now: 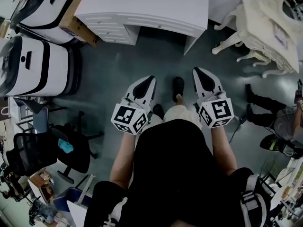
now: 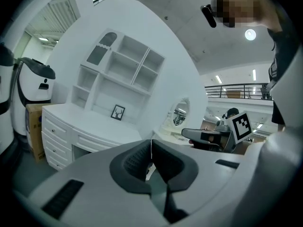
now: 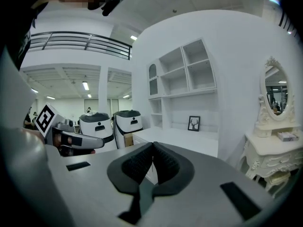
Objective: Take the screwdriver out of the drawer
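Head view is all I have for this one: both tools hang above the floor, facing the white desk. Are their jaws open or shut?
Observer: The left gripper view shows the left tool with its dark pads pressed together and nothing between them.
Operator: And the other one?
Observer: The right gripper view shows the same: the right tool is shut and empty.
Operator: Is anything on the desk? I only see a bare corner of its top.
Observer: A small black-framed deer picture stands at the back of the white desk with drawers, beneath open white wall shelves.
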Tool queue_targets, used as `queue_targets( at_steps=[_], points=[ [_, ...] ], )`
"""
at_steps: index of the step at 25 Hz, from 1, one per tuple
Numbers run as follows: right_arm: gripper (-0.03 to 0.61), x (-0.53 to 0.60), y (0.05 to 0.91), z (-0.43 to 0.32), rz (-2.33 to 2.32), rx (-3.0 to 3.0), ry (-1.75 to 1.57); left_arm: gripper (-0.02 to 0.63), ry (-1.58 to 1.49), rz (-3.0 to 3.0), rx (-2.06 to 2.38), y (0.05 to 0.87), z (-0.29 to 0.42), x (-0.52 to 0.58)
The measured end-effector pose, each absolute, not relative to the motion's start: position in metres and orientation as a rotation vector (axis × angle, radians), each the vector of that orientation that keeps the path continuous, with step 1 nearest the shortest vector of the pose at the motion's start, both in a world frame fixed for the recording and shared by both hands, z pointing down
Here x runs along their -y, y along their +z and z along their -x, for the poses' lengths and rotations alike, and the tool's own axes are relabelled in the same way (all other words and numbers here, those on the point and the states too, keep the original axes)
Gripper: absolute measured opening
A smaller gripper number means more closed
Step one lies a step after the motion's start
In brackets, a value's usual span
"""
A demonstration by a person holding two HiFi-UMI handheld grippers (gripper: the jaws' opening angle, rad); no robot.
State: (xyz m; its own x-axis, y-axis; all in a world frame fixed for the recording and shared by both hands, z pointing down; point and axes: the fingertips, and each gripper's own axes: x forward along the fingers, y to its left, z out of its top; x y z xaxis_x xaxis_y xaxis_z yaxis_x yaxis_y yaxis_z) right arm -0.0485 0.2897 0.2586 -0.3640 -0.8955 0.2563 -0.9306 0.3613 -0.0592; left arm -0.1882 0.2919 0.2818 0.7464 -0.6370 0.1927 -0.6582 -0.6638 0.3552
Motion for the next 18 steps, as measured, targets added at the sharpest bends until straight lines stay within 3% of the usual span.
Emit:
queue_targets(
  at_steps=[18],
  points=[
    [0.018,-0.119,0.264,-0.044,-1.45,2.536,0.316,0.025,0.134,-2.45,1.093,0.287,0.078,-0.138]
  ],
)
